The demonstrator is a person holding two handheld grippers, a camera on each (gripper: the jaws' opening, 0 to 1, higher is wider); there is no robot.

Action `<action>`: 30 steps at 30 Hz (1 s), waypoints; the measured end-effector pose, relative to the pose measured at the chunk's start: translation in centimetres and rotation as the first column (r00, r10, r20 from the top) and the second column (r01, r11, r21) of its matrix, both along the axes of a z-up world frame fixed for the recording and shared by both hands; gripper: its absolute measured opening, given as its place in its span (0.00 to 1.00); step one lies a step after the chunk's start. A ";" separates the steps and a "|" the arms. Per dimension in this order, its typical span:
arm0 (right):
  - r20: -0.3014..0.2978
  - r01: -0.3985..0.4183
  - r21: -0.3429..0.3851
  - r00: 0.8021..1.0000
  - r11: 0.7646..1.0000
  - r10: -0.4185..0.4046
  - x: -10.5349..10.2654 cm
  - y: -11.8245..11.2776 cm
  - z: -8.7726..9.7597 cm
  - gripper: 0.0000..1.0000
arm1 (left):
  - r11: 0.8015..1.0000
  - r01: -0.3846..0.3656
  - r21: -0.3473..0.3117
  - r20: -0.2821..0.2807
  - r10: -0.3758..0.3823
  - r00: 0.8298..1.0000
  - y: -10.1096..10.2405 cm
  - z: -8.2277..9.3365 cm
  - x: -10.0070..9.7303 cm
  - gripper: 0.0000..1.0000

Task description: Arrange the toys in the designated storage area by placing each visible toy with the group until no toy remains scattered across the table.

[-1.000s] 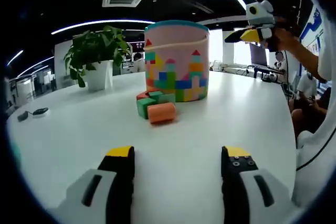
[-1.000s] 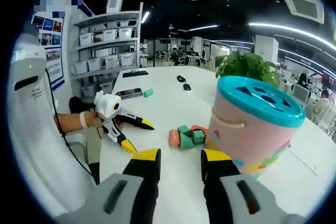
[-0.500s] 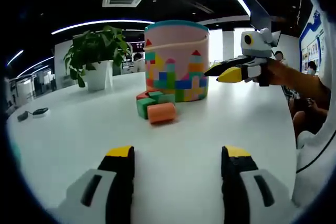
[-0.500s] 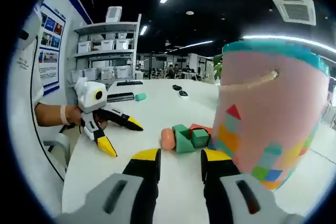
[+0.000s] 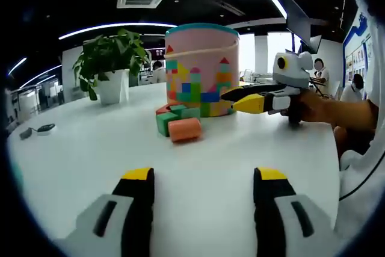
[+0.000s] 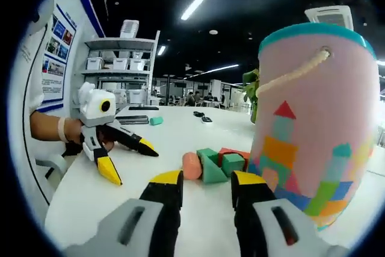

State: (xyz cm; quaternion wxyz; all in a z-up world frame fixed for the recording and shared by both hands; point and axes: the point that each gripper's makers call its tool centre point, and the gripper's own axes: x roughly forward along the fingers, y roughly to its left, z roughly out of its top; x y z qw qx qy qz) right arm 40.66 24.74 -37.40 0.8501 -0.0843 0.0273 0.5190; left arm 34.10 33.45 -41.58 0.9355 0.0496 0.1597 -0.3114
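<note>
Toy blocks wait beside the pink bucket

The blocks (image 5: pixel 178 121) lie clustered against the bucket (image 5: pixel 203 69) on the table (image 5: pixel 90 142). They look light, probably soft foam; pinch across flat faces. Left gripper (image 5: pixel 204 179) and right gripper (image 6: pixel 204 180) both gape, holding nothing.

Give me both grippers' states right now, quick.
Left gripper: open, holding nothing, above the white table.
Right gripper: open, empty, near the pink toy bucket.

Right tongs (image 5: pixel 240 99) lower, nearer the bucket (image 5: pixel 202 69) and blocks (image 5: pixel 178 122)
</note>
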 end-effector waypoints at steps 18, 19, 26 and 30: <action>-0.002 -0.057 -0.021 0.998 0.998 0.057 -1.1 2.8 -0.4 0.30 | 1.000 -0.003 0.000 0.000 0.003 1.000 0.0 0.0 0.1 0.69; 0.001 -0.062 -0.020 0.998 0.998 0.062 -1.2 3.0 -0.4 0.29 | 1.000 -0.003 0.000 0.000 0.003 1.000 0.0 0.0 0.1 0.69; 0.011 -0.101 -0.044 0.995 0.994 0.102 -1.6 5.5 -0.7 0.29 | 1.000 -0.005 0.000 0.000 0.005 1.000 0.0 0.0 0.1 0.69; 0.024 -0.119 -0.043 0.992 0.992 0.120 -1.4 6.6 -0.6 0.27 | 1.000 -0.004 0.000 0.000 0.004 1.000 0.0 0.0 0.1 0.69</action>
